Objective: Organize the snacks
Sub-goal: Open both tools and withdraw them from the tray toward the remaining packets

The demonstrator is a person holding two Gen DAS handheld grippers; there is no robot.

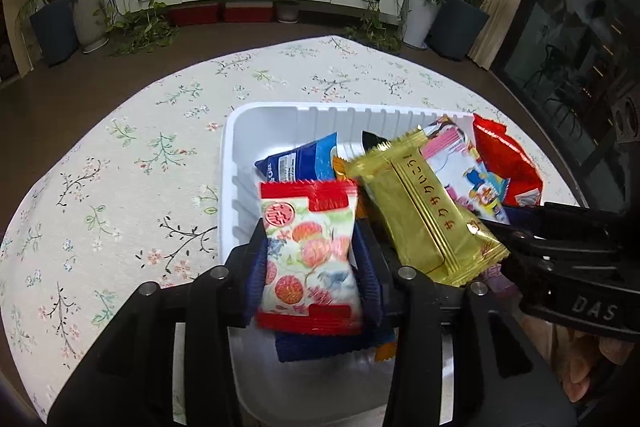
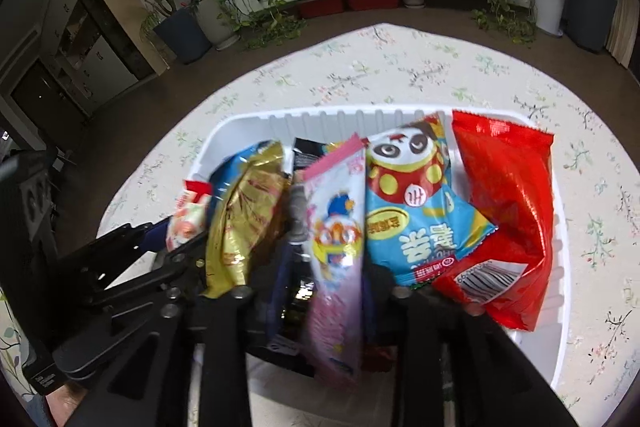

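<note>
Standing part-open over the white tray, both fingers loosely flank upright snack packets.

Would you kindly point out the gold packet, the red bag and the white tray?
gold packet (image 1: 420, 211), left wrist view, middle of its wrapper.
red bag (image 2: 508, 211), right wrist view, centre of its face.
white tray (image 1: 240, 131), left wrist view, far left rim corner.

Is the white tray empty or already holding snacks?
Holding snacks: the white tray contains several packets, including a gold packet and a red bag.
</note>
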